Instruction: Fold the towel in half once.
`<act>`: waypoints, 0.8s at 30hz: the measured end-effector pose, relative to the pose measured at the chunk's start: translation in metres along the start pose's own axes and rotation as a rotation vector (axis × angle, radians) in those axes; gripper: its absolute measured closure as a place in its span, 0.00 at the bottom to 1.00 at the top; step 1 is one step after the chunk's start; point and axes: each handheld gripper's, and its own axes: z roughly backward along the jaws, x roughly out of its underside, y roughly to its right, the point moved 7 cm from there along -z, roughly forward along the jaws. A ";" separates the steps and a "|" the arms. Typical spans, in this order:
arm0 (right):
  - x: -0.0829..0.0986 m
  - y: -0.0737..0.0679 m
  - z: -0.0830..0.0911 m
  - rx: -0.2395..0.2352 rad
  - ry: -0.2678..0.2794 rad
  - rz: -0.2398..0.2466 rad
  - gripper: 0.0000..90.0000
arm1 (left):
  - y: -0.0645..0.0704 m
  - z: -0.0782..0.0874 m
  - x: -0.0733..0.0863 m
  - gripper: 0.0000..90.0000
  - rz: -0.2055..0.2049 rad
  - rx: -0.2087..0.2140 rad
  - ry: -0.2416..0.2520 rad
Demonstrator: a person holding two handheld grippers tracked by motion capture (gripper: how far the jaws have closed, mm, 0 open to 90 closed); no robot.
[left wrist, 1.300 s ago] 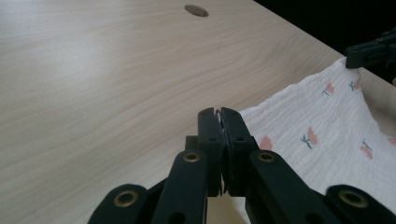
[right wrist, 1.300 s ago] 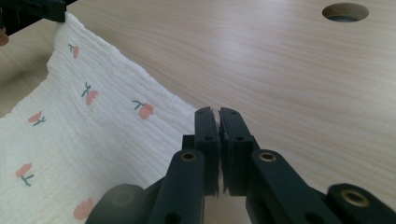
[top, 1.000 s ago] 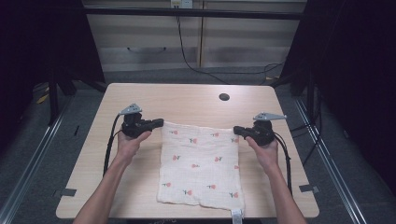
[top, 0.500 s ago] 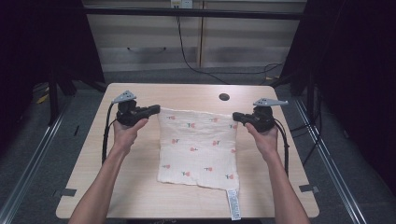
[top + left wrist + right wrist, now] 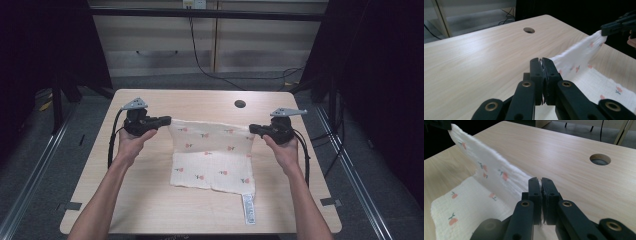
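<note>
High view: your left gripper [image 5: 167,120] and right gripper [image 5: 251,129] each pinch a far corner of the cloth [image 5: 212,160], lifting it off the desk [image 5: 200,100]; its tag [image 5: 248,208] print is unreadable.

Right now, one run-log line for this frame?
left hand-held gripper: shut on cloth corner | right hand-held gripper: shut on cloth corner | cloth: far edge lifted taut, near part on table
</note>
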 end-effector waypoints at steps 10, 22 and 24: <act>0.002 -0.021 0.025 -0.033 0.022 0.054 0.97 | 0.022 0.020 0.005 0.98 -0.069 0.035 0.008; 0.037 -0.043 0.052 -0.081 -0.011 0.085 0.97 | 0.045 0.035 0.029 0.98 -0.113 0.051 -0.008; 0.046 -0.048 0.052 -0.090 -0.031 0.096 0.97 | 0.048 0.033 0.037 0.98 -0.125 0.053 -0.031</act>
